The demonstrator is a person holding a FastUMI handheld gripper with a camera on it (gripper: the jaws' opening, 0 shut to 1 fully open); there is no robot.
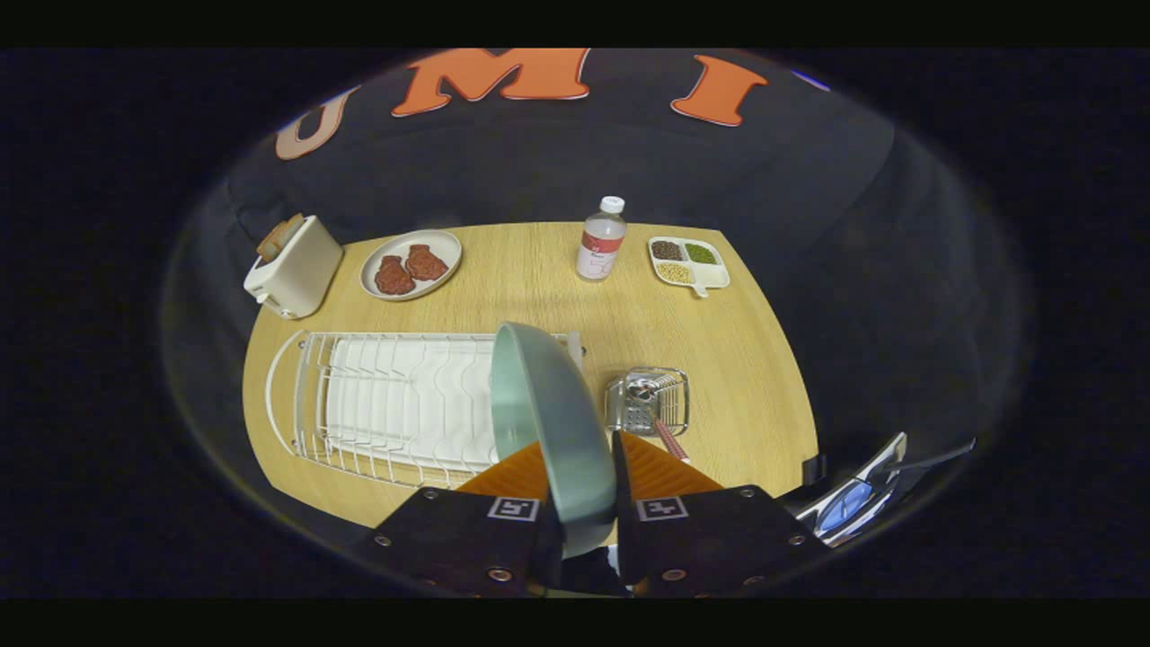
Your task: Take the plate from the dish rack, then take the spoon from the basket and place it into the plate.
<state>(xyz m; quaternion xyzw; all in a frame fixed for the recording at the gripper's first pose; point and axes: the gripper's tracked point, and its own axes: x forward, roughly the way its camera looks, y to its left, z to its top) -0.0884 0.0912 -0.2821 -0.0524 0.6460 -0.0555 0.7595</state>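
Green plate (548, 422) stands on edge, clamped in the tool (579, 467) above the dish rack (395, 404).

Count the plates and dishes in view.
3: a green plate gripped between the fingers of the gripper; a meat plate beside the toaster; a divided dish right of the bottle.

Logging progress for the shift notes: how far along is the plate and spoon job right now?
Done: the plate is out of the dish rack, clamped on edge between the fingers of the hand-held gripper above the table. In hand: carrying it; not yet set down. Left: the spoon lies in the basket just right of the plate, untouched, and must go into the plate.
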